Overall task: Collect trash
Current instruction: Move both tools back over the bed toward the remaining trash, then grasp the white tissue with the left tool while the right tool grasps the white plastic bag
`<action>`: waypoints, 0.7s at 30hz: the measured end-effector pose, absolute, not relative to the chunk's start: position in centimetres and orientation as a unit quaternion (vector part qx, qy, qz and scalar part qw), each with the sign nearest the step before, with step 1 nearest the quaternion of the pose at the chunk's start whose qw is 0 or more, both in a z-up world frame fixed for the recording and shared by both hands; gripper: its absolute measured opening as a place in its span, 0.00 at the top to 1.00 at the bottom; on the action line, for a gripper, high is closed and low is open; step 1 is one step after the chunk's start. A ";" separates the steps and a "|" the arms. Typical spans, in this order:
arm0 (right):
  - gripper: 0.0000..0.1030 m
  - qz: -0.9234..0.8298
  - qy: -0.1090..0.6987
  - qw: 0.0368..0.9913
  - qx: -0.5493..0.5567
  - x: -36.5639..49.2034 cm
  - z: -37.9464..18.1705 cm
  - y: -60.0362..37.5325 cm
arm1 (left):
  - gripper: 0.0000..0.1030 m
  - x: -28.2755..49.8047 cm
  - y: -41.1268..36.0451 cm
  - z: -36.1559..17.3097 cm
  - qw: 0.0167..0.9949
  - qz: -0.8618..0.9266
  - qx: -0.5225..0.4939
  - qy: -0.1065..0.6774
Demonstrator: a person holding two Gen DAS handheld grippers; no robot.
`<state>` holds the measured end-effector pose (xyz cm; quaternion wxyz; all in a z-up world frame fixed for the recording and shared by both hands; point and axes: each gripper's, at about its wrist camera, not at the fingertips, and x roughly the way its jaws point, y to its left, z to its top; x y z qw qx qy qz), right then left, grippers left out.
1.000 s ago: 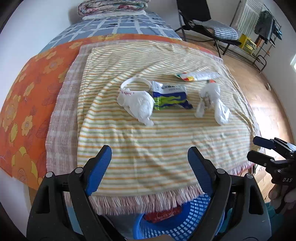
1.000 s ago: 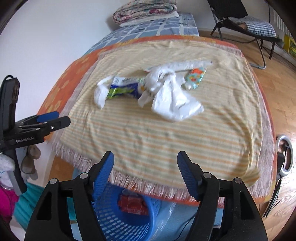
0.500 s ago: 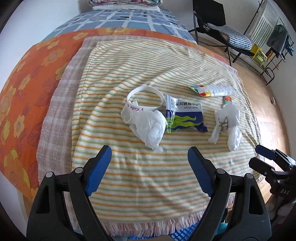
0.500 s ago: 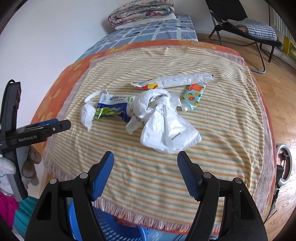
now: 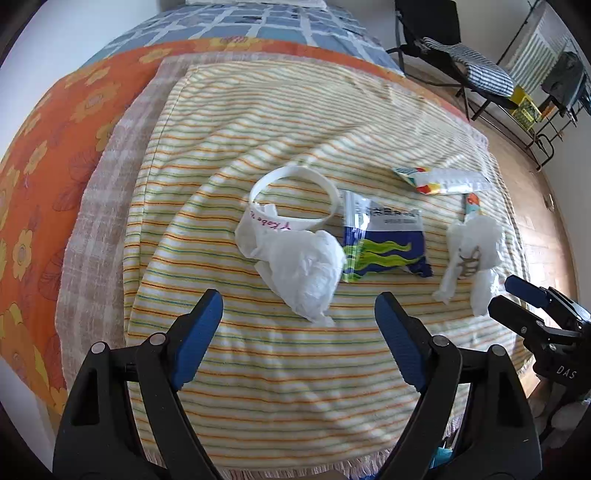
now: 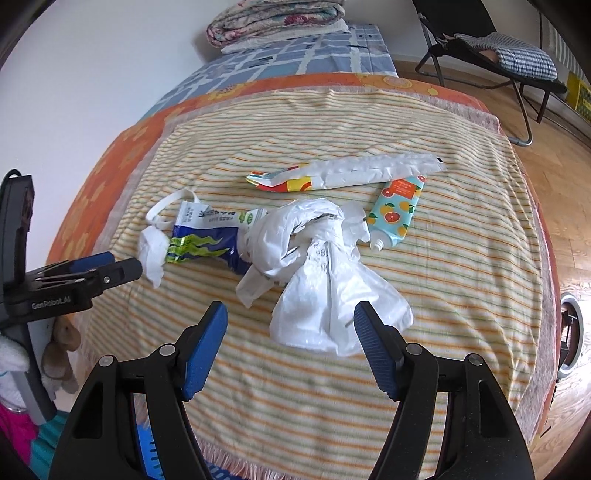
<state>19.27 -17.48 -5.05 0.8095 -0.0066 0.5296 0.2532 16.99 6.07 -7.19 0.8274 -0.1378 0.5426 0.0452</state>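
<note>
Both hand-held grippers hang over the near edge of the bed, each with its blue jaws spread and pinching nothing: the left hand-held gripper [image 5: 298,314] faces a crumpled tissue [image 5: 303,266], the right hand-held gripper [image 6: 291,328] a knotted white bag [image 6: 325,273]. All the trash lies on a striped towel [image 5: 258,387] spread over the bed. The tissue touches a white ring [image 5: 295,199] just behind it and overlaps the left edge of a blue and green wrapper [image 5: 384,243] on its right. The wrapper lies between tissue and bag, its far end tucked under the bag's knot in the right view. Behind the bag, a small tube [image 6: 399,210] printed with orange slices lies with its open nozzle toward the bag, and a long white sachet [image 6: 354,171] lies across the tube's far end. Nothing stands between either gripper and its nearest piece. Beyond the towel come an orange flowered sheet [image 5: 48,147], a blue checked cover [image 6: 295,55], folded quilts [image 6: 277,18] at the wall, and a black folding chair [image 6: 491,44] on the wooden floor [image 6: 561,166].
</note>
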 end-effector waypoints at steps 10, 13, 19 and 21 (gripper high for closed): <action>0.31 0.238 0.533 0.811 -0.025 21.0 -6.5 -16.6 | 0.22 18.4 7.1 -8.4 0.816 0.047 -0.163 0.553; 0.31 0.233 0.536 0.811 -0.023 21.4 -6.9 -16.4 | 0.25 18.7 7.1 -8.6 0.815 0.049 -0.164 0.554; 0.31 0.235 0.538 0.809 -0.031 21.6 -7.5 -15.7 | 0.46 18.9 6.6 -9.0 0.813 0.045 -0.152 0.560; 0.31 0.236 0.537 0.809 -0.034 21.7 -7.5 -15.6 | 0.52 18.8 6.5 -8.9 0.814 0.040 -0.151 0.560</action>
